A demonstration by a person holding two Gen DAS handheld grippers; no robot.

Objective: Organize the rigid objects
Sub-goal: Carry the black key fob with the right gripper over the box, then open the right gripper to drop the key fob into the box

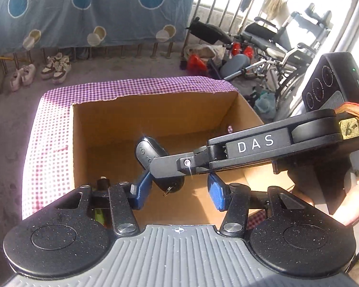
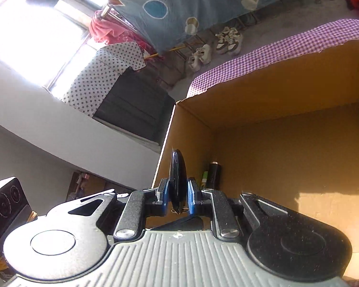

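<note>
Harsh daylight, blown-out window point(image 2: 33, 35), hard shadows in box point(image 1: 155, 119) — fisheye-bent edges

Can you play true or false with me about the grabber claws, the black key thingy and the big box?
1. The right gripper is squeezing a black key fob. True.
2. The key fob already lies on the floor of the cardboard box. False: it is held above the box, inside the opening.
3. The left gripper is open and holds nothing. True.
4. The box stands on a plain green cloth. False: the checkered cloth is purple and white.
5. Shoes sit on the floor beyond the box. True.
</note>
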